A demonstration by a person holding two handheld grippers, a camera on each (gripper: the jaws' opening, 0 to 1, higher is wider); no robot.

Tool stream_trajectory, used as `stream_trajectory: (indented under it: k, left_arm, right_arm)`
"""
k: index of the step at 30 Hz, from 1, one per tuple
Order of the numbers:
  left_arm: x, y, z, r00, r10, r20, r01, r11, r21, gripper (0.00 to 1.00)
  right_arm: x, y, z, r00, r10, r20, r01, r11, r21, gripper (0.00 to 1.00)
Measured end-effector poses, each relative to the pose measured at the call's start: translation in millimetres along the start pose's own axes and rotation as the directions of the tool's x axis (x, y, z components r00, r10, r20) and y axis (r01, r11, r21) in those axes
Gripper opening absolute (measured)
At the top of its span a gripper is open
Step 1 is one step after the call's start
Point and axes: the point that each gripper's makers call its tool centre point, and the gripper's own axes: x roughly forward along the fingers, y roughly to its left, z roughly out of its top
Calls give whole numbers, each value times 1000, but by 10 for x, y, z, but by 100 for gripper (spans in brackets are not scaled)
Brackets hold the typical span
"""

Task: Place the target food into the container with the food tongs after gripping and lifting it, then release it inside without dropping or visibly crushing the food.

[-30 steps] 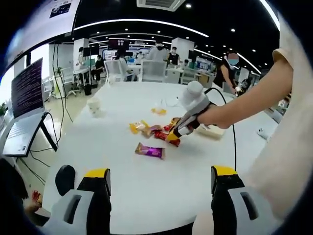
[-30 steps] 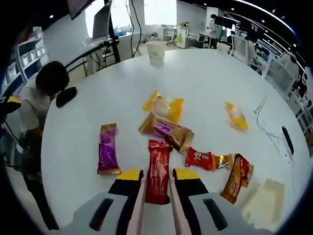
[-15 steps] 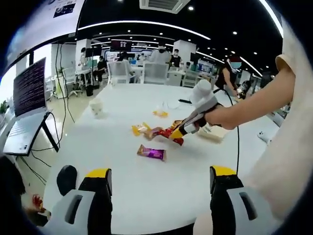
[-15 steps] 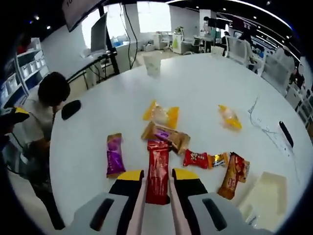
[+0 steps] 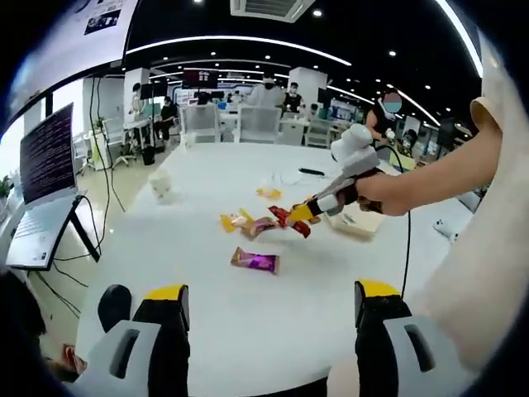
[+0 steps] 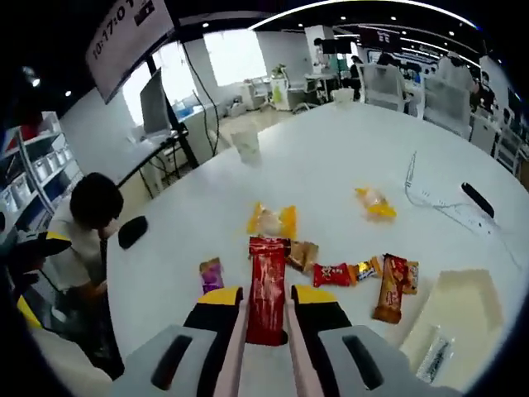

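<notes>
red snack bar point(image 6: 266, 285) lifted higher, clamped in right gripper point(image 6: 266, 308).

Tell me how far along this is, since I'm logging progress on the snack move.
Done: the right gripper is shut on the red snack packet, held above the white table in the left gripper view. In hand: carrying it. Left: move it over the shallow white container and release it inside. Other snacks lie on the table. The left gripper is open.
</notes>
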Motion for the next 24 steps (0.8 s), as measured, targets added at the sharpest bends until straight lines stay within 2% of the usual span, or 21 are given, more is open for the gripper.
stream_trajectory:
  k: [1, 4, 11, 13, 20, 24]
  left_arm:
    - [7, -15, -10, 1000, 4, -11, -4, 1000, 18, 81]
    - [23, -71, -2, 1000, -5, -12, 5, 999, 42, 81]
    - [22, -172, 32, 1000, -21, 7, 20, 999, 39, 81]
    - [19, -188, 26, 1000, -20, 6, 20, 999, 44, 81]
    - [-9, -227, 15, 1000, -28, 2, 27, 998, 48, 81]
    - [19, -290, 82, 998, -53, 20, 52, 998, 29, 81]
  right_arm:
    - [-21, -23, -4, 1000, 0, 5, 0, 1000, 28, 22]
    - [-65, -29, -14, 1000, -2, 8, 2, 1000, 18, 22]
    - [-246, 7, 79, 998, 2, 56, -3, 1000, 24, 22]
    - [-320, -39, 148, 997, -4, 79, 1, 1000, 29, 22]
    - [-457, -40, 189, 993, -22, 116, 15, 998, 67, 22]
    - [-572, -115, 201, 989, -41, 142, 27, 995, 94, 22]
